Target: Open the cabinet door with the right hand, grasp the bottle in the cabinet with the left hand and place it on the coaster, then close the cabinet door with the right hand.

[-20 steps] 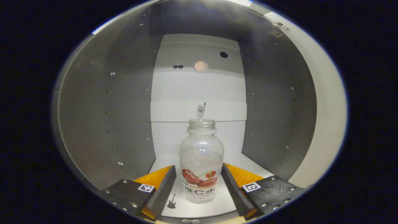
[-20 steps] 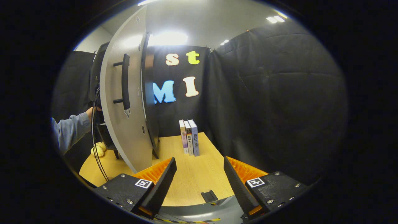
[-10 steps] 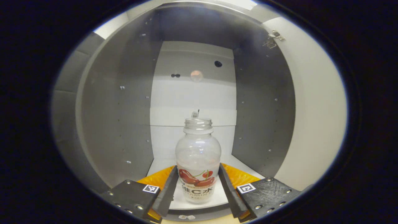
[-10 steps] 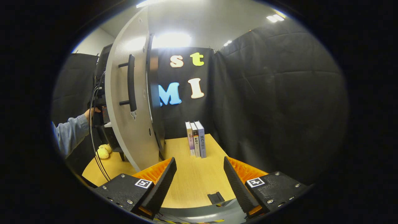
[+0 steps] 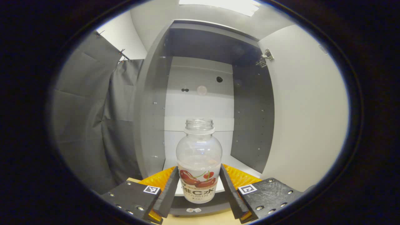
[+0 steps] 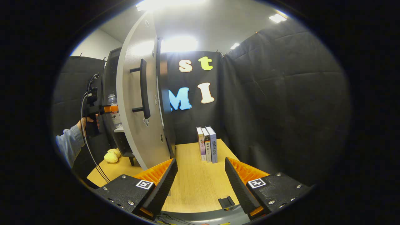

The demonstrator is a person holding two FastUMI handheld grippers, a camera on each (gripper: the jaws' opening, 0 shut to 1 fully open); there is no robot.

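Three upright books (image 6: pixel 207 144) side by side on wooden counter (image 6: pixel 193 184); yellow soft toy (image 6: pixel 111 155) at left; small black clip (image 6: pixel 226 202) near front edge.

1. The left gripper view looks straight into the open grey cabinet (image 5: pixel 200 93) from just outside its front edge, with the clear plastic bottle with a cherry label (image 5: pixel 199 162) very close.
2. The right gripper view sits farther back, low over the light wooden worktop (image 6: pixel 193 178), facing the outer face of the open grey cabinet door (image 6: pixel 137 103).
3. Both views share the cabinet, door and bottle; the right gripper view also catches the left claw (image 6: pixel 109 109) off to its left.
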